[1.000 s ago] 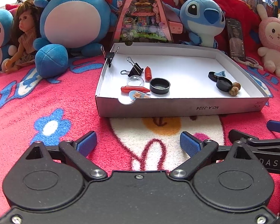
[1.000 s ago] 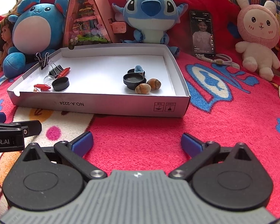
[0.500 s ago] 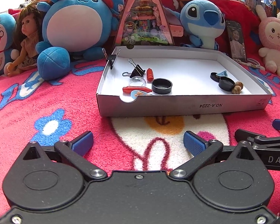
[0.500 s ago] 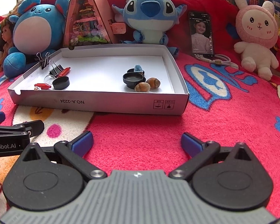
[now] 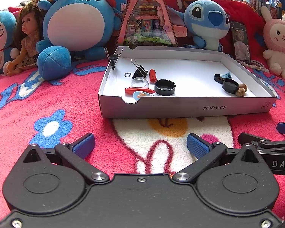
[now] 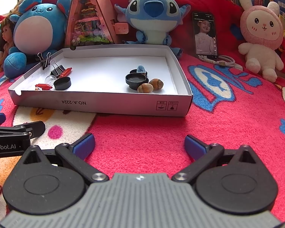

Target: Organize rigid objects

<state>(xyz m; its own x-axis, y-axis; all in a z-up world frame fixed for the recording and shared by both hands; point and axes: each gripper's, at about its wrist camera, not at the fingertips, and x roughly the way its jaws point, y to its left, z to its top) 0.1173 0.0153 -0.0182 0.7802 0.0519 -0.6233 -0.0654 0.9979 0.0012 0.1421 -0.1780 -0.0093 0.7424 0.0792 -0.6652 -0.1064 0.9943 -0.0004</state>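
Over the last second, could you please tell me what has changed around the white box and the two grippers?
The left gripper has just opened its jaws a little wider, with nothing between them. The right gripper is open and empty as before. The binder clips, black caps and nuts lie unmoved in the white box.

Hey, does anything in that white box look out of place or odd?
One binder clip is clamped onto the white box's left wall instead of lying inside with the rest. Nothing looks spilled or damaged.

Two low views, shared box (image 5: 180,106)
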